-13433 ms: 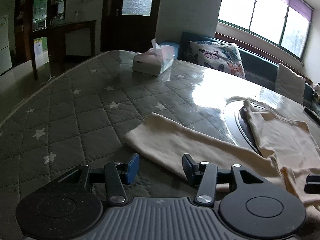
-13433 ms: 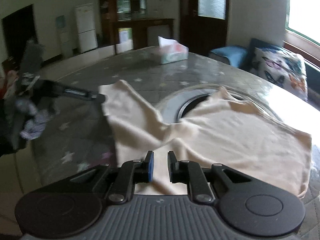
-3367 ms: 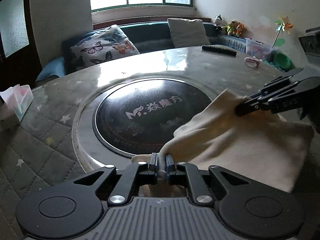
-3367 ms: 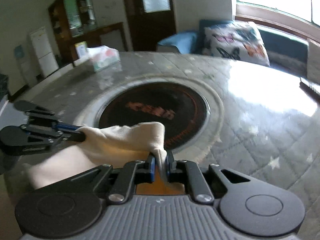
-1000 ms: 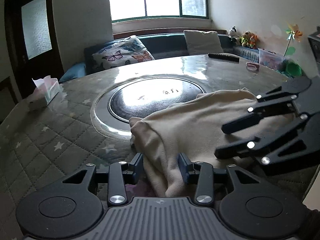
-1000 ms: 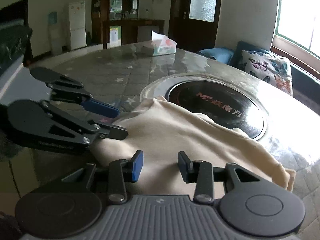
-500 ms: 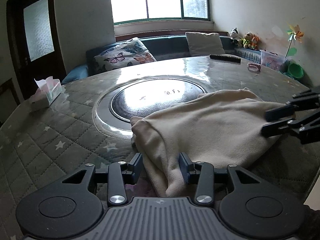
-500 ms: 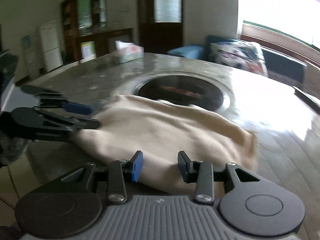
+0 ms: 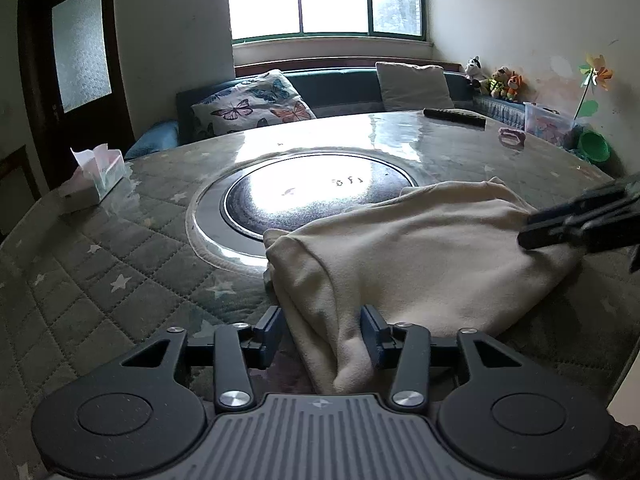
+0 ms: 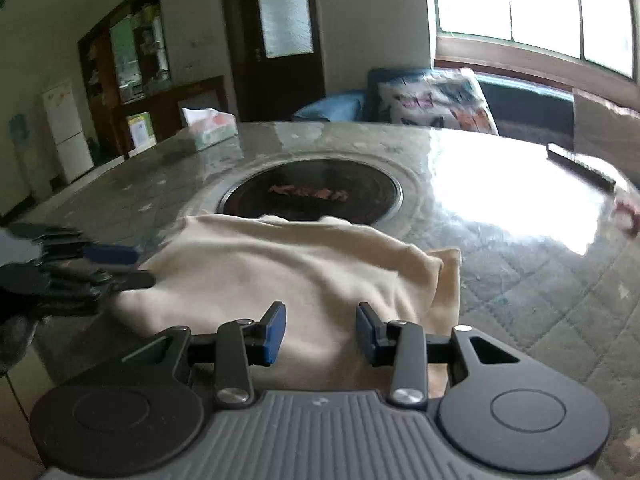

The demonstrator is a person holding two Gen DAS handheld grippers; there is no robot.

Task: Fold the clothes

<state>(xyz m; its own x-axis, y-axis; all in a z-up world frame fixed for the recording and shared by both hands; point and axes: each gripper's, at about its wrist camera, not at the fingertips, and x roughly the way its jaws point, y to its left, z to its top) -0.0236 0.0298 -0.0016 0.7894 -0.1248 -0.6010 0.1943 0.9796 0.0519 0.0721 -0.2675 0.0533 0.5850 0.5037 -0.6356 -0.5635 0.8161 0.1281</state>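
My right gripper (image 10: 320, 330) has swung out toward the right end of the cloth (image 9: 420, 252) since a second ago, when it hung over the middle close to my left gripper (image 9: 324, 332); the cloth itself has stayed where it lay.

I count one cream cloth, folded into a soft, thick bundle. It lies on the near side of the table (image 9: 100, 272), its far edge just overlapping the round inset plate (image 9: 316, 196) at the table's centre. There is one tissue box (image 9: 94, 178) near the left edge, one dark remote (image 9: 454, 116) and one small pink thing (image 9: 512, 136) toward the far right edge.

My left gripper's jaws are opening, with the cloth's left fold between them; its right side brushes the right pad, but the pads do not pinch it. My right gripper's jaws stand apart over the cloth's near right edge, nothing pinched; the view from it is blurred.

The near table edge runs just under both tools. Left of the cloth, and beyond the plate to the far edge, the tabletop is bare.

The table is round, with a glossy clear sheet over a grey quilted cover dotted with pale stars. The plate is dark, shiny glass in a pale ring. The cloth looks matte and fleecy, with rounded folds.
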